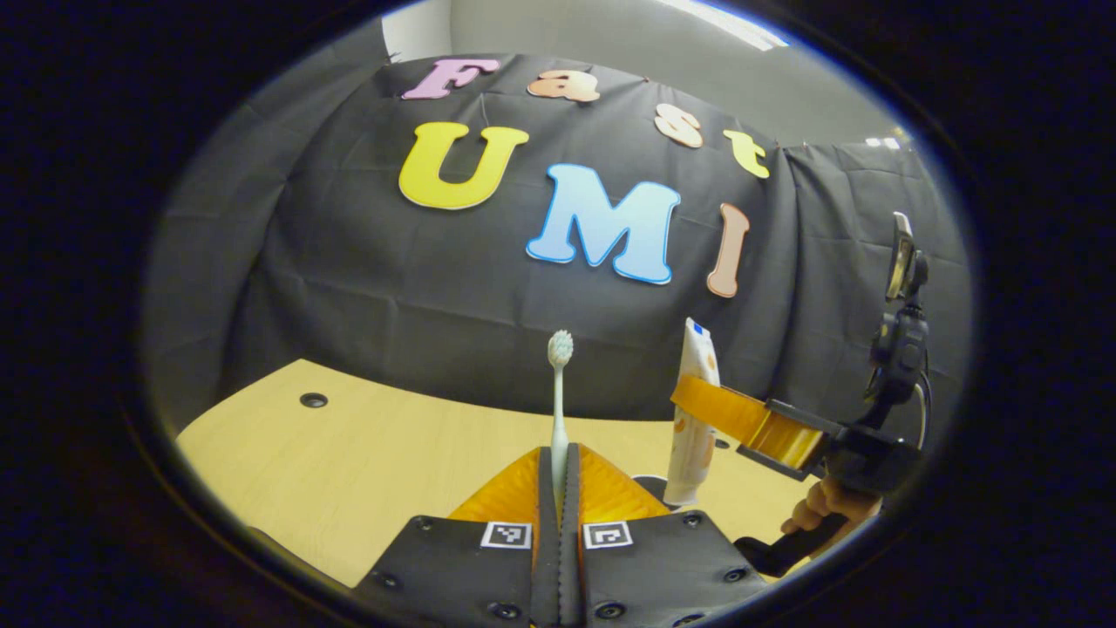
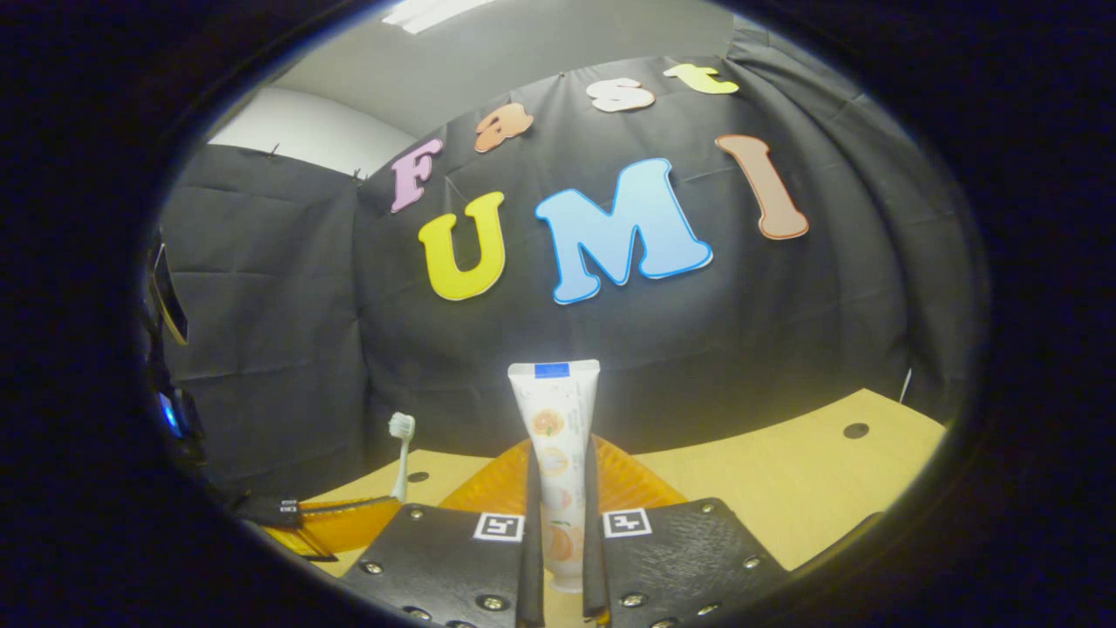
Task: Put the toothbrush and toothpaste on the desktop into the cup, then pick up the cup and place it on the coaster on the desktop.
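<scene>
Left gripper view showed the left gripper (image 1: 559,488) clamped on the toothbrush (image 1: 558,410), both fingers pressed against its handle, the brush upright with its bristles topmost. To the right in that view, the right gripper (image 1: 697,403) held the toothpaste (image 1: 695,410) upright above the desk (image 1: 349,471), with a hand (image 1: 824,506) on its grip. A dark round shape sat low on the desk beside the tube's foot; whether it was the cup or the coaster I could not tell.

Right gripper view confirmed the hold: the right gripper's fingers (image 2: 533,523) squeezed the tube from both sides, its crimped end up. The toothbrush stood off to the left, near, above the left gripper's orange finger.

Both items were lifted, so the step in hand looked to be carrying them to the cup. Next, each would likely need lining up over the cup's mouth, lowering in, then letting go, one at a time so they did not collide.
</scene>
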{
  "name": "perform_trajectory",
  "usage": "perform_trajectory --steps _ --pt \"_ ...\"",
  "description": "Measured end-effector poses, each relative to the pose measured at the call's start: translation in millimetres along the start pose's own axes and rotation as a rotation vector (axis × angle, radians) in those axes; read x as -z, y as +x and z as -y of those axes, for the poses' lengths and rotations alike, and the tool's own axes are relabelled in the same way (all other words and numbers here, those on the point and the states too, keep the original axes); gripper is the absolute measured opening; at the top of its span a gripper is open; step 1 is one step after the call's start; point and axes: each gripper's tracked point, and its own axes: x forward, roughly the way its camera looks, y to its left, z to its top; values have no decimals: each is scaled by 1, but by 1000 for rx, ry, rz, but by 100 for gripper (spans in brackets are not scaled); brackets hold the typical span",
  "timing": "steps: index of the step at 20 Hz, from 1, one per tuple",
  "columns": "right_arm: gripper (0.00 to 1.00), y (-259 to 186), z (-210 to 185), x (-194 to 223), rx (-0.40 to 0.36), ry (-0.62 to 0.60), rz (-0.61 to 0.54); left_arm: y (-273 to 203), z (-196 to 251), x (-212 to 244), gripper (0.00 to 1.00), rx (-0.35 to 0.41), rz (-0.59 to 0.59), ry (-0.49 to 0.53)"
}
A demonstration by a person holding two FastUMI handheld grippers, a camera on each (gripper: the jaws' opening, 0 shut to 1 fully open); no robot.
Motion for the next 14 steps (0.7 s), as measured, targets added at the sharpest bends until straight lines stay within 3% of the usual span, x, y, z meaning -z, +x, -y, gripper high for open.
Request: perform_trajectory --steps 9,14 --pt "18 26 35 59 89 -33 -135 17 9 5 7 38 1 -9" --pt "22 17 39 77 85 -56 -226 25 11 11 7 51 -16 -9"
